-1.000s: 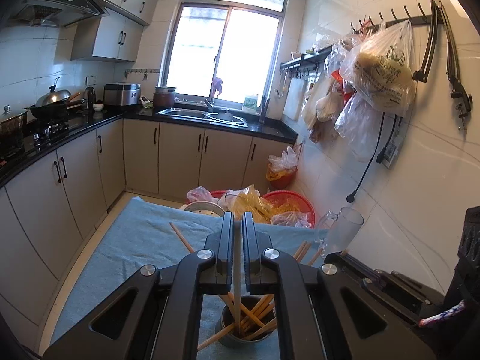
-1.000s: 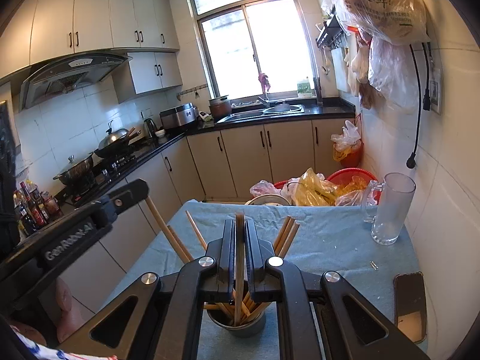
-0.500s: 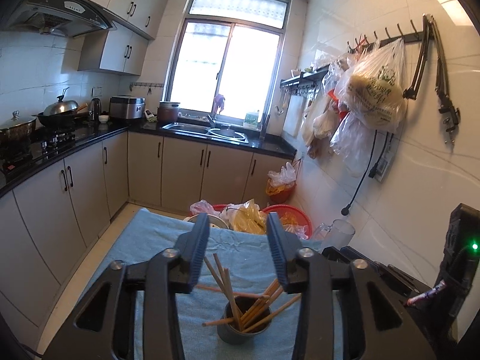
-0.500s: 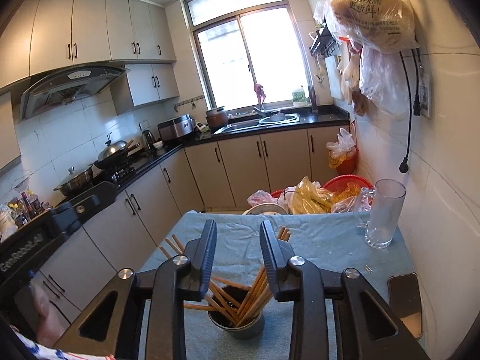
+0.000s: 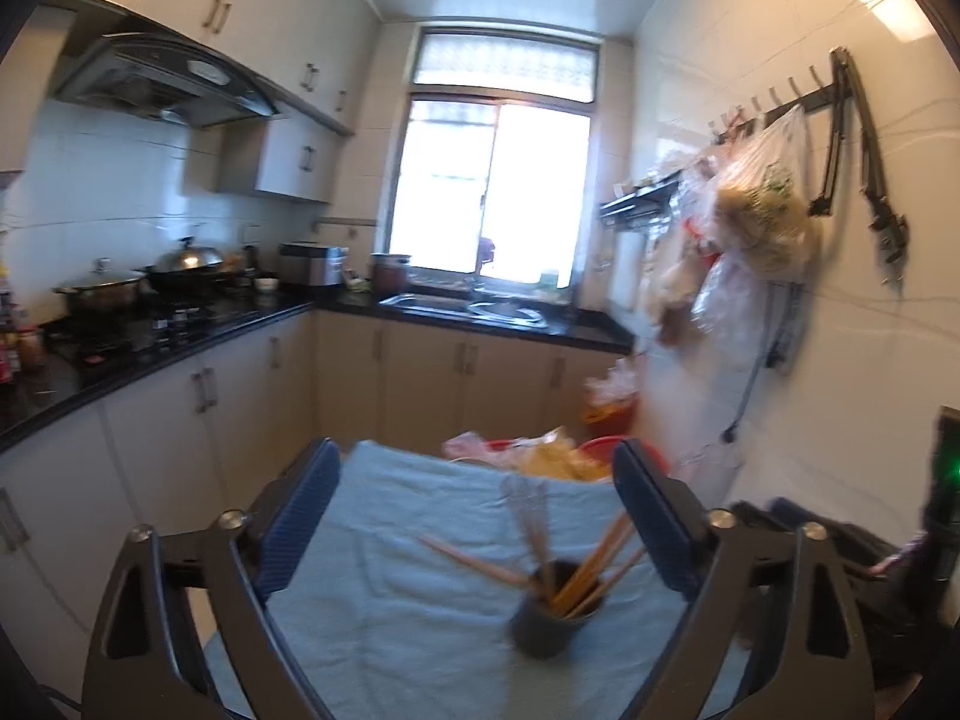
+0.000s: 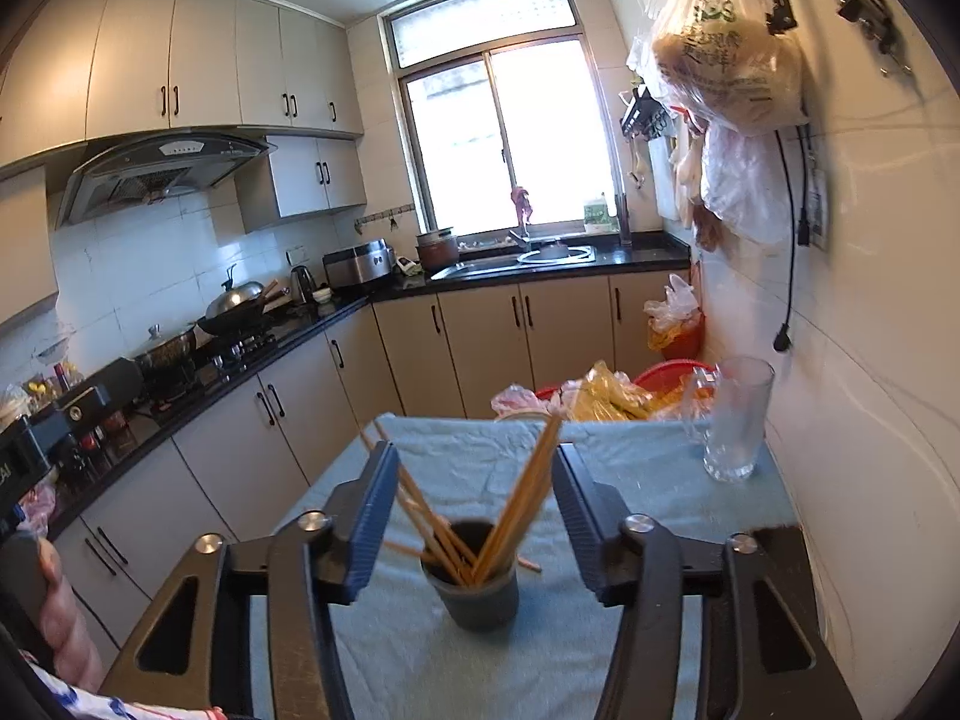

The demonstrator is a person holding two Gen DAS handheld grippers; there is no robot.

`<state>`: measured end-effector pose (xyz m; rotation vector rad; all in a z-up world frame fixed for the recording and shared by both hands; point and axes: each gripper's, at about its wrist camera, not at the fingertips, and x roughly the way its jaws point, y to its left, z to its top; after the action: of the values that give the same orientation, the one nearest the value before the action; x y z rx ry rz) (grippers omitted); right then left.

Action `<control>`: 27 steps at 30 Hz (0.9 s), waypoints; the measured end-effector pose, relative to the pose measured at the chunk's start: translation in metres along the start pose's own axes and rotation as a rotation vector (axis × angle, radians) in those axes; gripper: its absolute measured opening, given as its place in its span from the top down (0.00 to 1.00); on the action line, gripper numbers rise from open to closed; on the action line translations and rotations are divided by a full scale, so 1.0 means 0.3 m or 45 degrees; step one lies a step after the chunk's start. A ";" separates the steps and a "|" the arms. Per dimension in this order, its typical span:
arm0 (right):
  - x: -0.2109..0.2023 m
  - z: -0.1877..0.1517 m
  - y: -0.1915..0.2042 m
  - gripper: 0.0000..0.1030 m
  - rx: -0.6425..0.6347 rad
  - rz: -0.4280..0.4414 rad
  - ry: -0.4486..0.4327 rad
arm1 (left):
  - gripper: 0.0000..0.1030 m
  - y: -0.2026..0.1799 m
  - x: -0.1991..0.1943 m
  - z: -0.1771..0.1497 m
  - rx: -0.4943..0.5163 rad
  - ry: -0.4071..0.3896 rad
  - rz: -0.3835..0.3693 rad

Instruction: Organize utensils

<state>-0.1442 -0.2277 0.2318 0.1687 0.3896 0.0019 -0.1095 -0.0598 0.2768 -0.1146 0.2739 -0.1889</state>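
A wrinkled light-blue cloth point(image 6: 630, 468) covers the table; a round dark cup point(image 6: 477, 576) stands upright on it, holding splayed wooden chopsticks point(image 6: 522, 498). A clear cylindrical glass mug point(image 6: 735, 420) stands near the tiled wall. Left gripper point(image 5: 477, 522) and right gripper point(image 6: 477, 516), ribbed blue pads, both spread wide, hold nothing.

Your window point(image 5: 498, 192) blows out white and backlights the kitchen, left view motion-blurred, right view sharp, fisheye edges curved and dark.
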 end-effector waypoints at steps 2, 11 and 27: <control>-0.009 -0.049 -0.005 0.42 0.006 -0.018 0.033 | 0.10 0.023 -0.009 -0.043 0.011 0.046 0.044; -0.001 -0.279 -0.057 0.42 0.097 -0.094 0.217 | 0.03 0.050 -0.054 -0.221 0.124 0.144 0.267; -0.021 -0.440 -0.036 0.36 0.170 -0.171 0.314 | 0.02 0.068 -0.077 -0.366 0.148 0.226 0.354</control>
<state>-0.2003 -0.2169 0.1122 0.2755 0.6475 -0.1371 -0.1586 -0.0447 0.1749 0.0561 0.4514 0.0624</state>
